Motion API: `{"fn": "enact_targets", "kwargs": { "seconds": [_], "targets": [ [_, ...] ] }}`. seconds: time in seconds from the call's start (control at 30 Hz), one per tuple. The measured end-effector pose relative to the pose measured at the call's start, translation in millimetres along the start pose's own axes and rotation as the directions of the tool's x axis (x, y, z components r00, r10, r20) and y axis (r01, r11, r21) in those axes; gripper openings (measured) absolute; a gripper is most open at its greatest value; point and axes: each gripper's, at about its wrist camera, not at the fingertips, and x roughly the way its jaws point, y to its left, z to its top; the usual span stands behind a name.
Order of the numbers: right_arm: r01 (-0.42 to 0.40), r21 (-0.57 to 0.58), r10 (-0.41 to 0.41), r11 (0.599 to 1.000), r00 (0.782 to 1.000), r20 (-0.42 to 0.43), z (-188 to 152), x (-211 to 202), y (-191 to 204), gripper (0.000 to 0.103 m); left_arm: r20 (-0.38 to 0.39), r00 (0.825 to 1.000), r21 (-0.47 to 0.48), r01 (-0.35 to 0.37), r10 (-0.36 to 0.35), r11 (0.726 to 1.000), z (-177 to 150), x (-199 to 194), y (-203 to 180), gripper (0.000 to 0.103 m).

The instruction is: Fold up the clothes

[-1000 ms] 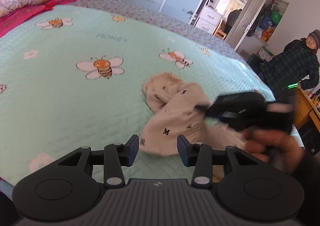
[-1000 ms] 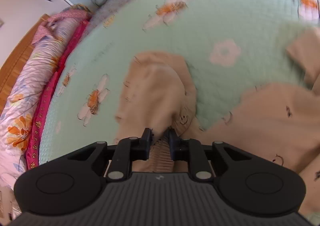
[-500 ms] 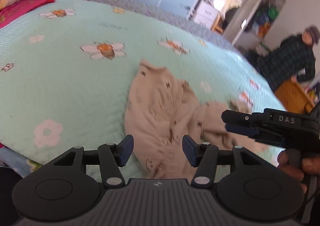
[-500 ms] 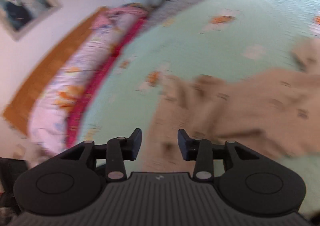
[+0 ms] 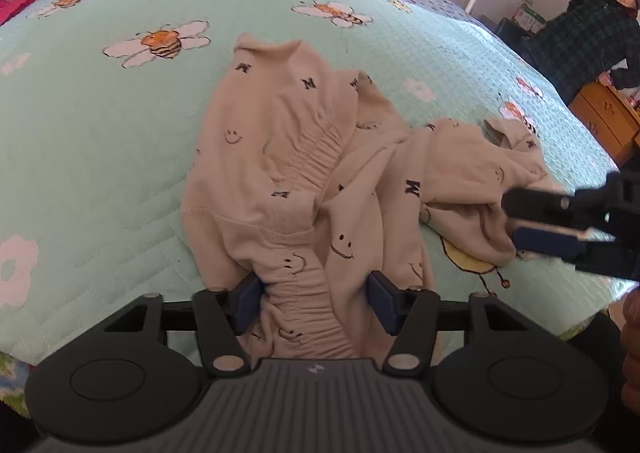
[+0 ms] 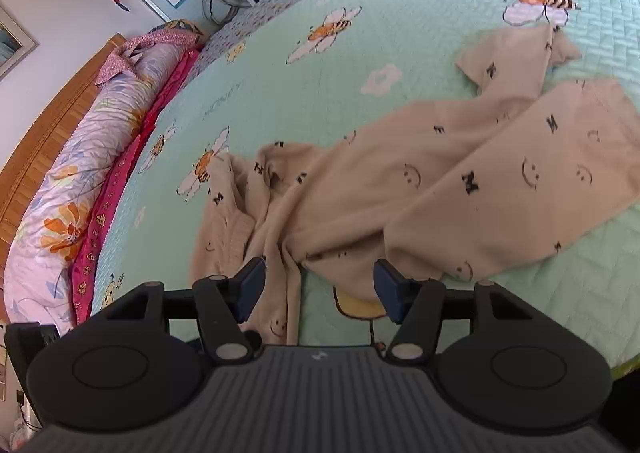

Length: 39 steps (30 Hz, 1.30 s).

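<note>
Beige trousers [image 5: 280, 141] printed with smiley faces and letters lie crumpled on the mint bee-patterned bedcover [image 5: 100, 133]. My left gripper [image 5: 316, 297] is low over the near end, its jaws closing around the gathered elastic waistband [image 5: 304, 305] without squeezing it. In the right wrist view the trouser legs [image 6: 500, 181] stretch away to the right. My right gripper [image 6: 320, 289] hovers over the crotch area with its jaws opening and loose fabric beneath the gap. From the left wrist view, the right gripper [image 5: 516, 221] sits at the edge of a fold, not pinching it.
A rolled floral quilt [image 6: 72, 157] and a wooden headboard [image 6: 48, 113] line the bed's far side. A person in a dark plaid jacket [image 5: 580, 41] stands beyond the bed by a wooden cabinet [image 5: 604, 125]. The bed's near edge is just below both grippers.
My right gripper has let go of the fabric it pinched, opened wide and moved sideways. My left gripper has come down until the waistband lies between its jaws.
</note>
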Motion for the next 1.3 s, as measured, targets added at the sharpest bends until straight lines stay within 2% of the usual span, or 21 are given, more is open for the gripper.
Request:
{"fn": "enact_targets", "kwargs": {
  "seconds": [0.03,0.07,0.13,0.17,0.27,0.37,0.43,0.57,0.7,0.83,0.97,1.03,1.07,1.1,1.13,1.17,1.23,1.3],
  "targets": [
    [0.002,0.004,-0.002,1.000,1.000,-0.005,-1,2,-1,0.062,0.003,1.000,-0.011,-0.003,0.003,1.000,1,-1,3,0.037],
    [0.005,0.012,-0.005,1.000,1.000,-0.010,-1,4,-2,0.062,0.003,1.000,-0.025,0.002,-0.002,1.000,3,-2,7,0.028],
    [-0.001,0.025,0.002,1.000,1.000,-0.019,-1,7,-3,0.062,0.010,0.999,-0.054,0.041,-0.040,0.998,7,-7,15,0.017],
    [-0.007,0.027,0.008,1.000,1.000,-0.022,-2,8,-2,0.062,0.024,0.998,-0.060,0.056,-0.055,0.997,9,-12,16,0.015],
    [-0.026,0.013,0.026,1.000,0.999,-0.024,-3,7,5,0.062,0.085,0.993,-0.085,0.087,-0.080,0.993,18,-32,17,0.015],
    [-0.058,0.003,0.058,0.998,0.998,-0.014,-2,2,11,0.062,0.197,0.972,-0.086,0.148,-0.128,0.985,33,-64,16,0.015],
    [-0.086,-0.009,0.086,0.996,0.996,0.008,1,-5,17,0.062,0.233,0.964,-0.085,0.148,-0.124,0.985,37,-80,23,0.015],
    [-0.157,-0.041,0.159,0.987,0.986,0.052,13,-13,36,0.068,0.155,0.983,-0.148,0.123,-0.100,0.981,19,-70,45,0.016],
    [-0.170,-0.093,0.173,0.981,0.984,0.032,30,12,67,0.071,0.073,0.992,-0.200,0.115,-0.103,0.973,-14,-50,56,0.017],
    [-0.164,-0.141,0.156,0.976,0.986,-0.065,33,62,97,0.071,0.068,0.993,-0.217,0.109,-0.096,0.970,-23,-52,60,0.025],
    [-0.075,-0.253,0.052,0.965,0.994,-0.097,19,107,122,0.070,0.073,0.994,-0.224,0.102,-0.087,0.969,-21,-54,67,0.035],
    [-0.066,-0.299,0.036,0.952,0.994,-0.105,11,118,130,0.057,0.074,0.993,-0.220,0.107,-0.093,0.970,-23,-53,68,0.035],
    [-0.068,-0.318,0.030,0.946,0.992,-0.120,8,122,134,0.032,0.075,0.993,-0.214,0.109,-0.095,0.971,-24,-53,68,0.033],
    [-0.063,-0.330,0.023,0.942,0.992,-0.126,5,122,136,0.016,0.078,0.992,-0.203,0.110,-0.096,0.973,-24,-53,67,0.029],
    [-0.057,-0.338,0.015,0.939,0.992,-0.125,3,121,138,0.016,0.083,0.992,-0.194,0.112,-0.098,0.974,-24,-54,66,0.020],
    [-0.060,-0.336,0.019,0.940,0.992,-0.122,3,118,140,0.015,0.091,0.991,-0.187,0.116,-0.100,0.976,-23,-54,65,0.017],
    [-0.081,-0.315,0.049,0.946,0.993,-0.110,7,109,142,0.013,0.118,0.989,-0.170,0.111,-0.092,0.979,-20,-59,61,0.015],
    [-0.136,-0.269,0.121,0.953,0.990,-0.074,22,93,146,0.012,0.155,0.984,-0.146,0.111,-0.088,0.983,-15,-69,56,0.015]
  ]
}}
